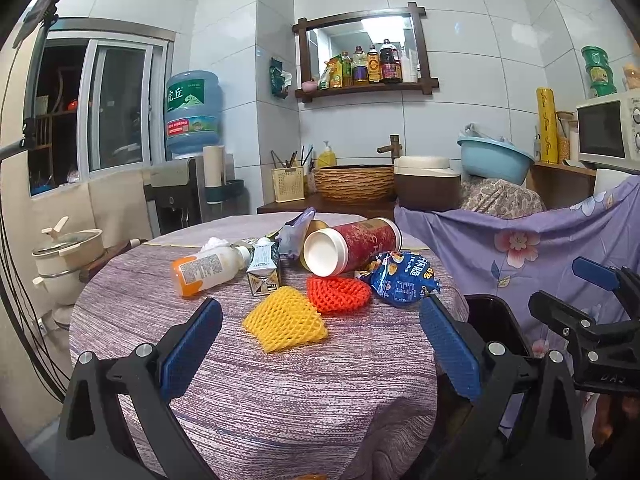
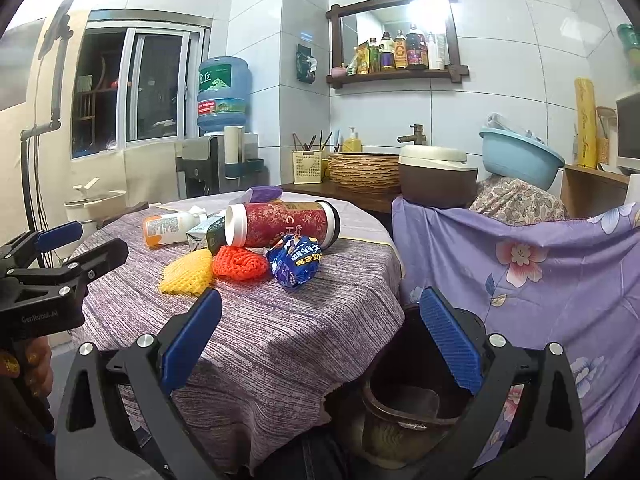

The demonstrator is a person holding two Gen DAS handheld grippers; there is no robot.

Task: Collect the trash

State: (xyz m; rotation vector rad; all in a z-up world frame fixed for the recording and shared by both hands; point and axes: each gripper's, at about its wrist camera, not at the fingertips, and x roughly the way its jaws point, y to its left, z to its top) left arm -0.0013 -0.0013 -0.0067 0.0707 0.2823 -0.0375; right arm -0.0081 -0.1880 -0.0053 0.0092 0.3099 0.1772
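Observation:
Trash lies in a cluster on the round table: a yellow foam net, a red foam net, a blue snack bag, a red tube can on its side, a small carton and an orange-based bottle. My left gripper is open and empty, just short of the yellow net. My right gripper is open and empty over the table's right edge, above a dark bin. The snack bag lies ahead of it.
A chair draped in purple floral cloth stands right of the table. A counter behind holds a woven basin, a rice cooker and a blue bowl. A water dispenser and a pot stand left.

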